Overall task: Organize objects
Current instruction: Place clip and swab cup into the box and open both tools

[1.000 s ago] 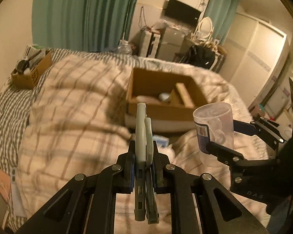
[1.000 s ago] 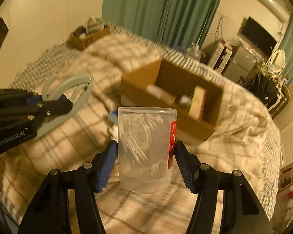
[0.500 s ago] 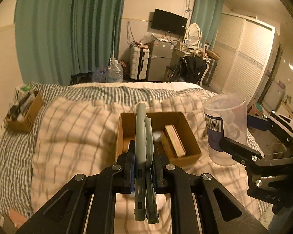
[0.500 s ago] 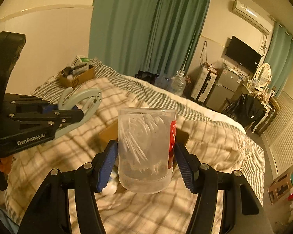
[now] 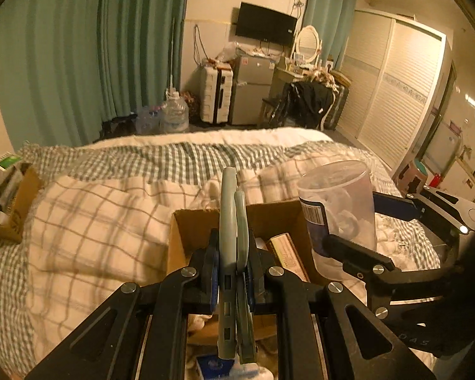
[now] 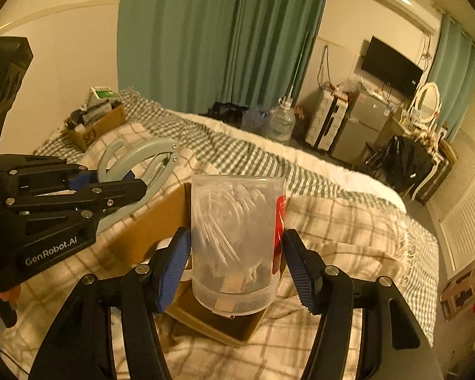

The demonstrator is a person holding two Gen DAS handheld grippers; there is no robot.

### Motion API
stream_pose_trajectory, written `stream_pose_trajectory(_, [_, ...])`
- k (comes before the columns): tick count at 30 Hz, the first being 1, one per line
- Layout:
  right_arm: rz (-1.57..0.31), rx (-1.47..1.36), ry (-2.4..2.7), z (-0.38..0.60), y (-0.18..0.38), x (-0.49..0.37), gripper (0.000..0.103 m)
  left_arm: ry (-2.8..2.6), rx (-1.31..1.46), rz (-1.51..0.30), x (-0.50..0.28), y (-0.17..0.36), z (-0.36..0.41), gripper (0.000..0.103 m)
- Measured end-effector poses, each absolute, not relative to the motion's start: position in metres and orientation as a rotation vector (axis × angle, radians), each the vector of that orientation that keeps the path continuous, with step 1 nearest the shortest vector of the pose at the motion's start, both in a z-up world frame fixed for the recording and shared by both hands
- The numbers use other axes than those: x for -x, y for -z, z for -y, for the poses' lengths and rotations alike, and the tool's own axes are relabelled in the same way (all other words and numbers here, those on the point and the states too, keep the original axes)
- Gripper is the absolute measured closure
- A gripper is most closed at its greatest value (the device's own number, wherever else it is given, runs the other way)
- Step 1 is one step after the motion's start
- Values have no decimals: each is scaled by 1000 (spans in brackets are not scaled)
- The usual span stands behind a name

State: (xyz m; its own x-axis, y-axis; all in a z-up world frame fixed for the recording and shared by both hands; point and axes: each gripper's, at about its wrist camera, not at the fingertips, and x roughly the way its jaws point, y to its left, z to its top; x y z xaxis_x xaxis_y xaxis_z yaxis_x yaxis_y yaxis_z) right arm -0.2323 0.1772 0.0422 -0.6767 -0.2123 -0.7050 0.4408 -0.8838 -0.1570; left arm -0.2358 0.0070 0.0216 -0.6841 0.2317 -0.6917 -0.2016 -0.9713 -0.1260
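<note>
My left gripper (image 5: 234, 253) is shut on a grey plastic clip-like tool (image 5: 229, 221), held edge-on above an open cardboard box (image 5: 186, 231) on the bed. The tool shows from the side in the right wrist view (image 6: 136, 161). My right gripper (image 6: 236, 253) is shut on a clear plastic jar of cotton swabs (image 6: 236, 240) with a red label, held upright over the same box (image 6: 148, 234). The jar shows in the left wrist view (image 5: 338, 215), to the right of the tool. A tan oblong pack (image 5: 285, 253) lies in the box.
The box sits on a plaid blanket (image 5: 95, 221) over a checked sheet. A smaller cardboard box of items (image 6: 95, 123) stands at the bed's far left corner. Beyond the bed are green curtains, water bottles (image 5: 174, 117), a suitcase, a small fridge and wardrobe doors.
Both grippers have risen and tilted up, so more of the room shows. The box has slid lower in both views and now lies directly under the held tool and jar.
</note>
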Motion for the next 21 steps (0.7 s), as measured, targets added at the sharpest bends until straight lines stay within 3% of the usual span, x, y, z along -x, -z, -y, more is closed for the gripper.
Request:
stream_pose_trajectory(7, [-417, -1088, 2519, -182, -2, 263, 43, -2657, 1230, 62, 274, 30, 1, 90])
stream_pose_trajectory(14, [-380, -1090, 2550, -192, 12, 276, 42, -2635, 1248, 47, 276, 40, -7, 85])
stream_pose_trajectory(15, [-382, -1080, 2565, -195, 9, 275, 34, -2634, 1252, 50, 273, 38, -9, 75])
stream_pose_trajectory(16, [-382, -1058, 2590, -198, 2, 271, 28, -2630, 1253, 57, 270, 36, -9, 55])
stream_pose_trajectory(18, [-375, -1026, 2614, -204, -9, 262, 27, -2652, 1224, 79, 262, 27, -6, 30])
stream_pose_trajectory(21, [-382, -994, 2647, -213, -30, 244, 26, -2685, 1184, 76, 244, 8, -4, 28])
